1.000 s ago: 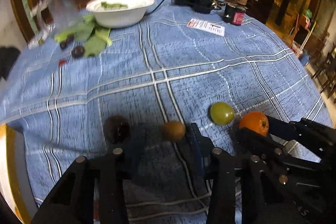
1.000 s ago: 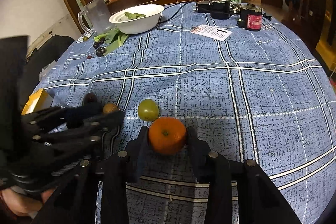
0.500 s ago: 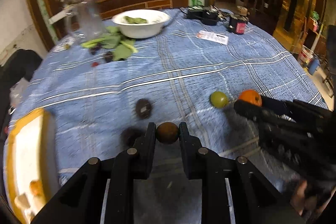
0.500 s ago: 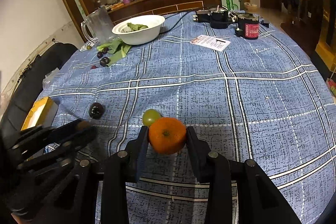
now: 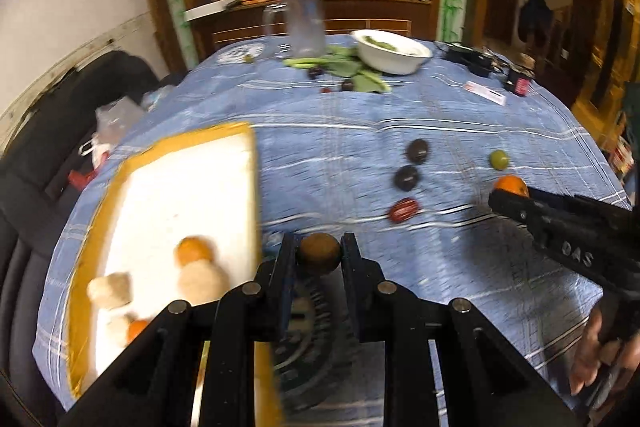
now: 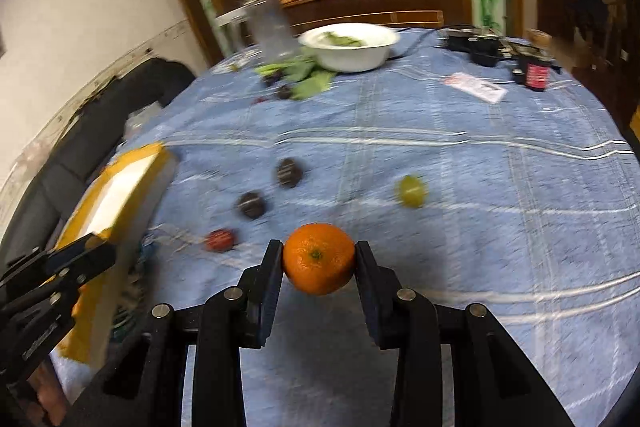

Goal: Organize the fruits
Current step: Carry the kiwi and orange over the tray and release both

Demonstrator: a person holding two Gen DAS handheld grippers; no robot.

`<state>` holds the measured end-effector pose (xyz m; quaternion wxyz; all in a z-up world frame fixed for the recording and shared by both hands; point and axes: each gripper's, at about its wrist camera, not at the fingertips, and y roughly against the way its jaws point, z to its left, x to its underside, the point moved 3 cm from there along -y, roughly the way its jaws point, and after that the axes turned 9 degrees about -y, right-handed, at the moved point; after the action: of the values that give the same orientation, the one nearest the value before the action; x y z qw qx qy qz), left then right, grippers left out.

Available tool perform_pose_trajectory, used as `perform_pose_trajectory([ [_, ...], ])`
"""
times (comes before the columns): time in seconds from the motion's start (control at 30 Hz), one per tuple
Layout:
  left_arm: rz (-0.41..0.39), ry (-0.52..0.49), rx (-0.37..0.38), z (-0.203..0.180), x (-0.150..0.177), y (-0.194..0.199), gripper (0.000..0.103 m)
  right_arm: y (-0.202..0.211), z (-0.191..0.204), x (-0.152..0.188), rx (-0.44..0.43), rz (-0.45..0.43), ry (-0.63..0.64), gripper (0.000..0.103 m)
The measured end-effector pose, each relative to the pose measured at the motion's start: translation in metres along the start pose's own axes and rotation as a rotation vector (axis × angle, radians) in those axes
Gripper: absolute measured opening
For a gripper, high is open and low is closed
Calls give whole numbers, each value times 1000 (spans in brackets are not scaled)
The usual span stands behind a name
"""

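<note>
Your left gripper (image 5: 318, 254) is clamped on a small round brown fruit (image 5: 319, 252), which looks like a kiwi; both pads press its sides and it hangs clear of the blue checked tablecloth (image 5: 440, 131), just right of the near corner of the yellow-rimmed tray (image 5: 240, 131). That tray has a white floor and already holds an orange fruit (image 5: 193, 250) beside pale, blurred items I cannot identify. Your right gripper (image 6: 319, 259) is closed on a mandarin orange (image 6: 319, 258), stem end facing the camera, gripped on both flanks and held above the cloth. In the left wrist view the same gripper reaches in from the right edge, your hand (image 5: 600, 351) behind it. Loose on the cloth between the tray and the right gripper: two dark plums (image 5: 412, 165) close together, a red oblong fruit (image 5: 405, 209) nearer you, and a green grape-like fruit (image 5: 499, 159) well to their right. At the far side stands a white bowl (image 5: 394, 57) with greens in it, green leaves (image 5: 344, 67) and small dark fruit beside it, and a clear glass jug (image 5: 306, 25) to its left. Both views are motion-blurred, so finer detail is unreadable.
</note>
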<state>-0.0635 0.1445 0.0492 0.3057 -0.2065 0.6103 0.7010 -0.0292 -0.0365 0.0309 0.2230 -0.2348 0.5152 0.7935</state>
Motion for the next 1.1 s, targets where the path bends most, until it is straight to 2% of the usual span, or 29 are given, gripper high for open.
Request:
perform_pose_trajectory([
  [0.33, -26, 132, -58, 66, 38, 24, 21, 13, 106, 21, -73, -19, 130, 39],
  [0.53, -119, 152, -106, 85, 43, 56, 21, 31, 155, 37, -95, -95, 176, 39],
  [0.7, -172, 161, -117, 90, 45, 75, 21, 40, 172, 47, -98, -124, 196, 39],
  [1.1, -219, 213, -145, 119, 54, 95, 21, 40, 197, 51, -95, -125, 224, 39],
])
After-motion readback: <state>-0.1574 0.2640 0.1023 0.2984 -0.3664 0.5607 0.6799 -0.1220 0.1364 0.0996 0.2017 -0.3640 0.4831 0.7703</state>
